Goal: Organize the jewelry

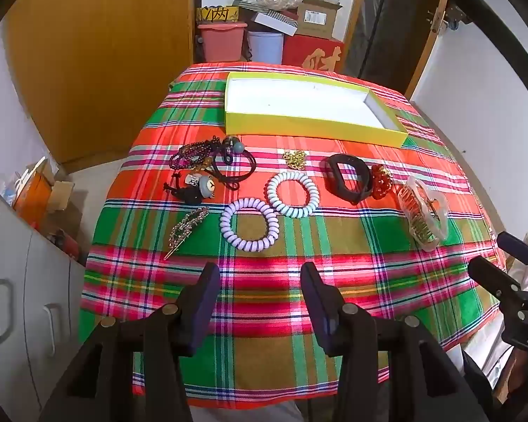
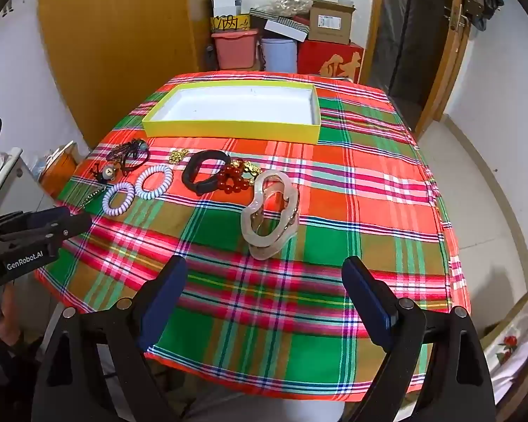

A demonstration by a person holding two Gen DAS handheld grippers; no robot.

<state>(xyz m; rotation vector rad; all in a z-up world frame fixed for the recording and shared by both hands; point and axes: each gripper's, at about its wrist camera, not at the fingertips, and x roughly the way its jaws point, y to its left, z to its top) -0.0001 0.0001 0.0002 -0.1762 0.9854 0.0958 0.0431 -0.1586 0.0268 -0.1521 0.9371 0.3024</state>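
Left wrist view: the left gripper [image 1: 260, 277] hangs with jaws apart and nothing between them, near a lilac spiral hair tie [image 1: 249, 224]; the yellow box [image 1: 309, 126] lies far. Right wrist view: the right gripper [image 2: 264, 274] gapes wide and bare, near a clear claw clip [image 2: 269, 207] on the plaid tablecloth [image 2: 369, 211].

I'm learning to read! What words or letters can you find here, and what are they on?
"GenRobot.AI": on the left gripper.
"DAS", cut off at the edge: on the right gripper.
"财", gold: on the red box.
"两", black, other marks unclear: on the yellow box.
Label on the cardboard box: too small.
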